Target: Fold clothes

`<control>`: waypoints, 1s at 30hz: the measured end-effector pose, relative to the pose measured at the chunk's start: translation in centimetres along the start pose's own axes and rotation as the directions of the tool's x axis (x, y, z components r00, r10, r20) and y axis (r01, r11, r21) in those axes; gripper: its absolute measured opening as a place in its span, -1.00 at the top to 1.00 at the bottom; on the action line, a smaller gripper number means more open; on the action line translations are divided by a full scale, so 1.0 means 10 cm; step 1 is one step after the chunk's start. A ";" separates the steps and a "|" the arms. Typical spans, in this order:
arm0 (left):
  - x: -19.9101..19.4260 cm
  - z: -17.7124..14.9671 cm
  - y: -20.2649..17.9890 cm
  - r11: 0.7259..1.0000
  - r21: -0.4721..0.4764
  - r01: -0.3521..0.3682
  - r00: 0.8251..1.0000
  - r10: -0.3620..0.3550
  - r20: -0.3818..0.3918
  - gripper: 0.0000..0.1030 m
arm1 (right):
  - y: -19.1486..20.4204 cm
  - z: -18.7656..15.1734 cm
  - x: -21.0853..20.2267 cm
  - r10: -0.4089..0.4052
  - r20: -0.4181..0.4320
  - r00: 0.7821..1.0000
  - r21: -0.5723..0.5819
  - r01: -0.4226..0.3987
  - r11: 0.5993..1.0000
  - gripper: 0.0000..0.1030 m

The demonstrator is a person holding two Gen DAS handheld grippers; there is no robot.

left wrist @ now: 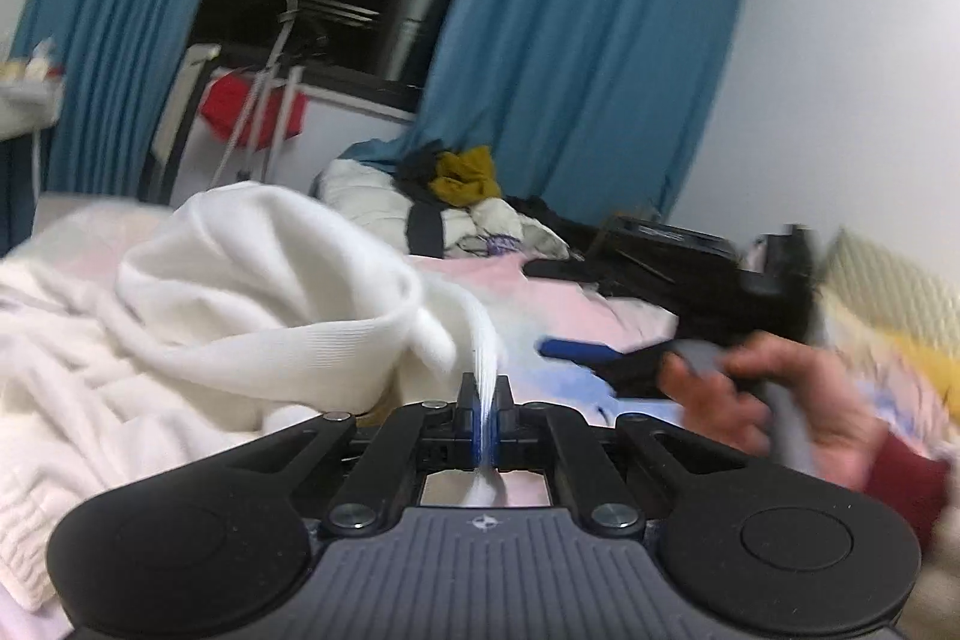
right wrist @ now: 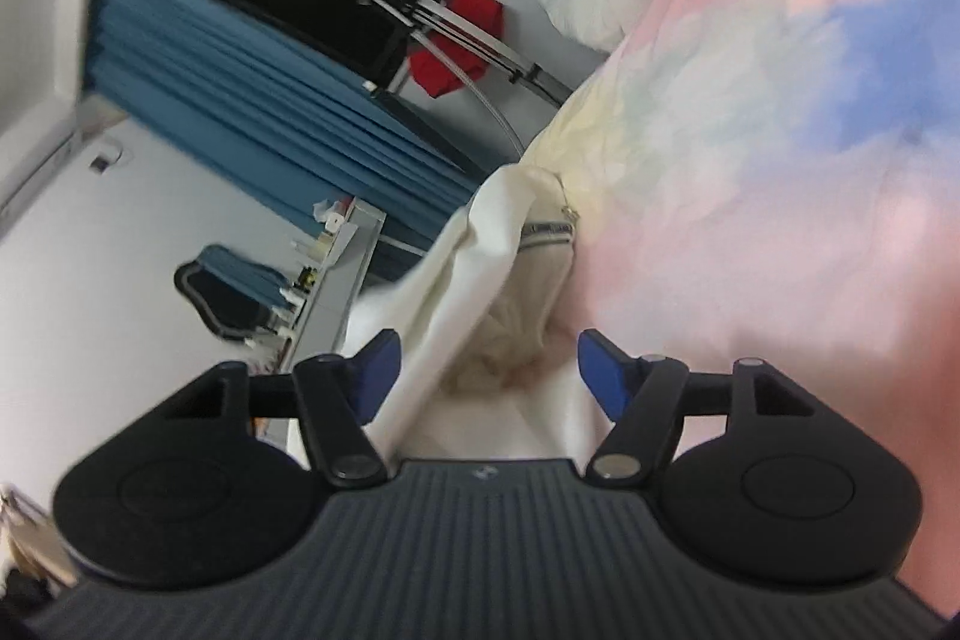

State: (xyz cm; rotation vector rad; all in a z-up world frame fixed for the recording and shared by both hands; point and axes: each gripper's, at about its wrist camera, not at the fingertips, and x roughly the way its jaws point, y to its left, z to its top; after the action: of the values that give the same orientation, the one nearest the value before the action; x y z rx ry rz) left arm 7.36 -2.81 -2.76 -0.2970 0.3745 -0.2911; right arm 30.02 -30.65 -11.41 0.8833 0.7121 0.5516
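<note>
1. Left wrist view: my left tool [left wrist: 487, 400] is clamped tight on a thin pinch of one white garment [left wrist: 240, 274], which is bunched up on the bed [left wrist: 558, 292] to the left. I count two blue curtains [left wrist: 576, 58], one clothes pile [left wrist: 462, 196] at the far end, and one hand [left wrist: 774, 400] gripping the right tool, all badly motion-blurred.
2. Right wrist view: right tool [right wrist: 487, 370] is spread wide, nothing between its two blue pads [right wrist: 378, 370]. The same white garment [right wrist: 480, 304], one zipper [right wrist: 549, 231] showing, hangs ahead off the bed's edge [right wrist: 750, 160]. Its lower part is hidden behind the tool body.
</note>
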 end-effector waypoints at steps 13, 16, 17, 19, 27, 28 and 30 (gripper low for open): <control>0.32 -0.04 0.81 0.998 -0.061 0.014 1.000 -0.015 -0.008 0.94 | 0.37 0.92 2.18 -0.157 -0.037 0.987 -0.137 0.151 0.979 0.27; 0.41 -0.03 0.89 0.994 -0.104 0.036 0.999 -0.038 -0.021 0.94 | 0.53 0.96 2.06 -0.186 0.016 0.982 -0.185 0.186 0.965 0.85; 0.40 -0.03 0.89 0.994 -0.105 0.042 0.999 -0.043 -0.015 0.94 | 0.59 0.98 2.02 -0.195 0.034 0.980 -0.201 0.198 0.959 0.88; 0.37 -0.04 0.88 0.992 -0.118 0.054 0.998 -0.055 -0.010 0.94 | 0.69 1.00 1.93 -0.212 0.070 0.975 -0.231 0.222 0.947 0.89; 0.36 -0.08 0.72 0.983 -0.083 0.166 0.983 -0.172 -0.069 0.93 | 0.75 1.00 1.26 -0.305 0.227 0.925 -0.247 0.357 0.901 0.90; 0.36 -0.08 0.68 0.982 -0.060 0.178 0.981 -0.182 -0.071 0.92 | 0.63 0.96 1.04 -0.331 0.249 0.910 -0.212 0.384 0.898 0.90; 0.31 -0.07 0.61 0.980 -0.014 0.201 0.978 -0.201 -0.054 0.85 | 0.37 0.87 0.62 -0.383 0.289 0.877 -0.141 0.435 0.889 0.90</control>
State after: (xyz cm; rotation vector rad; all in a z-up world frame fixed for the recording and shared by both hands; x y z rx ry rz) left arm 11.22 1.56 -6.45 -0.3367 0.4009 -0.4973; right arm 40.02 -28.74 -6.45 0.5723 0.5745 0.1195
